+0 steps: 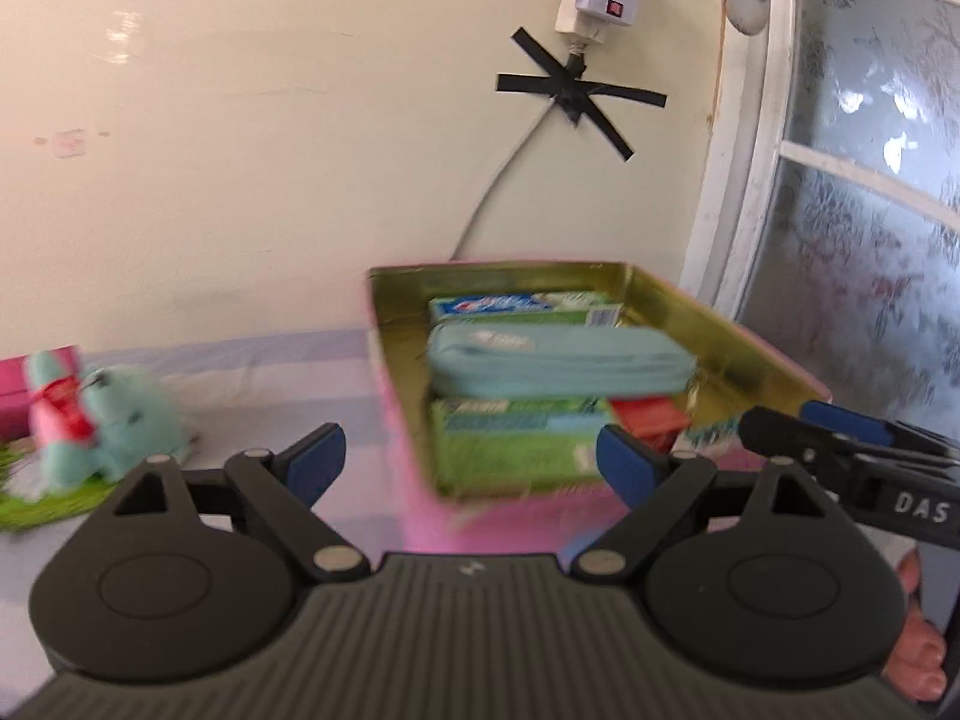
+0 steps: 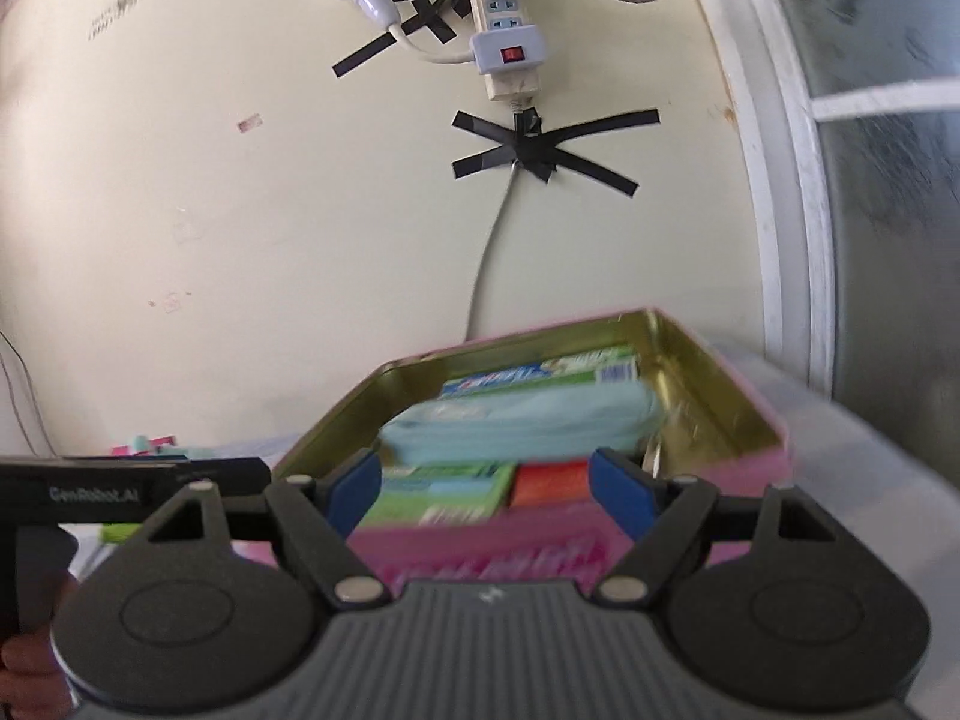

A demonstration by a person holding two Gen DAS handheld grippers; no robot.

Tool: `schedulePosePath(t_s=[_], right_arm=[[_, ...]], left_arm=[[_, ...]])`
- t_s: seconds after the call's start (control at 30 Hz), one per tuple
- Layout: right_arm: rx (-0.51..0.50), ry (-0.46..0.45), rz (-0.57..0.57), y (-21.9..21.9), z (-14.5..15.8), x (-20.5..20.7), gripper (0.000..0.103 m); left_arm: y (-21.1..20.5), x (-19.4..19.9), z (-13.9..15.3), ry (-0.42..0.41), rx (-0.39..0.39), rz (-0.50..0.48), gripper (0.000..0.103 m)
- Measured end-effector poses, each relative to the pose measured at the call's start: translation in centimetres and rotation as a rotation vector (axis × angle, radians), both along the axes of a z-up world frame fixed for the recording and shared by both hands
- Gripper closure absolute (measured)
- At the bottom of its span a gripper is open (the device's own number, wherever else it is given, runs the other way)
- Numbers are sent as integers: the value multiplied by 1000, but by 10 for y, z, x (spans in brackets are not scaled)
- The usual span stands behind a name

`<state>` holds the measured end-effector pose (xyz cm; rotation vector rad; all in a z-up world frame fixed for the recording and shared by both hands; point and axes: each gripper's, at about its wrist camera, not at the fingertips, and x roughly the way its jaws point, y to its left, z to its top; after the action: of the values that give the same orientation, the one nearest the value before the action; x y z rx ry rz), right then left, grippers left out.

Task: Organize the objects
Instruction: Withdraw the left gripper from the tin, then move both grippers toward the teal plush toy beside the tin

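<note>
The pink tin (image 1: 414,450) sits at twelve o'clock ahead of both grippers, gold-lined, packed in tidy rows so all fits: a toothpaste box (image 1: 522,307) at the back, a blue pouch (image 1: 558,360) mid-tin, a green box (image 1: 510,444) and red packet (image 1: 648,417) nearest; the left gripper (image 1: 471,459) and right gripper (image 2: 485,489) both gape empty; a plush toy (image 1: 114,420) waits at nine o'clock, probably next.

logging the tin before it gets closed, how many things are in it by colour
Green boxes: 2, one at the back and one at the front
Light blue pouch: 1
Red-orange box: 1
Total: 4 visible in the pink tin; blur and the pouch may hide more.
</note>
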<state>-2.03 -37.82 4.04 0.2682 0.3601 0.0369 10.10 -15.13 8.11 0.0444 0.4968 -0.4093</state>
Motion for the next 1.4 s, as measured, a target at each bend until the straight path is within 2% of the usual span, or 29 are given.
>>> schedulePosePath(t_s=[0.13, 0.3, 0.57, 0.87, 1.0, 1.13, 1.2, 1.27, 1.4], right_arm=[[47, 24, 16, 19, -9, -24, 24], [57, 44, 42, 42, -12, -30, 24], [-18, 55, 113, 94, -6, -30, 23], [-105, 93, 236, 156, -10, -12, 23], [-143, 118, 311, 187, -15, 6, 23], [-190, 113, 372, 219, -17, 32, 24], [-192, 108, 393, 233, -17, 52, 23], [-191, 104, 402, 244, -18, 76, 19], [-128, 90, 386, 254, -15, 129, 19]], left_arm=[[21, -15, -9, 26, 29, 48, 11], [51, -25, -21, 51, 33, 110, 11], [100, -28, -33, 59, 36, 200, 11], [170, -19, -48, 89, 29, 315, 11], [211, -12, -51, 84, 19, 428, 11], [240, -10, -52, 10, 48, 553, 11], [252, -10, -60, 27, 15, 582, 11], [261, -6, -62, 81, -50, 578, 11], [268, -12, -61, 60, -110, 586, 11]])
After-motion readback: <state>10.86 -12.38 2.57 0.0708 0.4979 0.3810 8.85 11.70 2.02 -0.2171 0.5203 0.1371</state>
